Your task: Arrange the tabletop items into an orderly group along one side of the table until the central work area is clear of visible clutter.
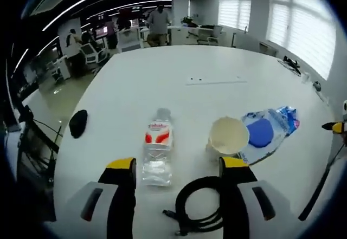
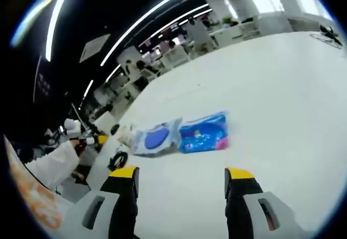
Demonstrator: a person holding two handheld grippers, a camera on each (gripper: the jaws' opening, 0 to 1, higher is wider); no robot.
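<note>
White Bench, Both Claws Apart and Unloaded

White and smooth, the bench carries a loose cluster low in the left gripper view. A clear ribbed plastic bottle with a red-and-white label lies on its side, cap toward the top of the frame, just above the left claw. A round cream paper cup sits at centre right, mouth facing the camera, touching a glossy blue-and-white plastic pouch to its right. A coiled black cable lies between the jaws at bottom centre. A small dark matte object rests near the left bench edge.

Left claw: jaws apart, gripping nothing.

In the right gripper view, the pouch lies flat beside a blue printed packet at centre left. The right claw stands apart, unloaded, over bare bench surface. A white sleeve shows at lower left.
</note>
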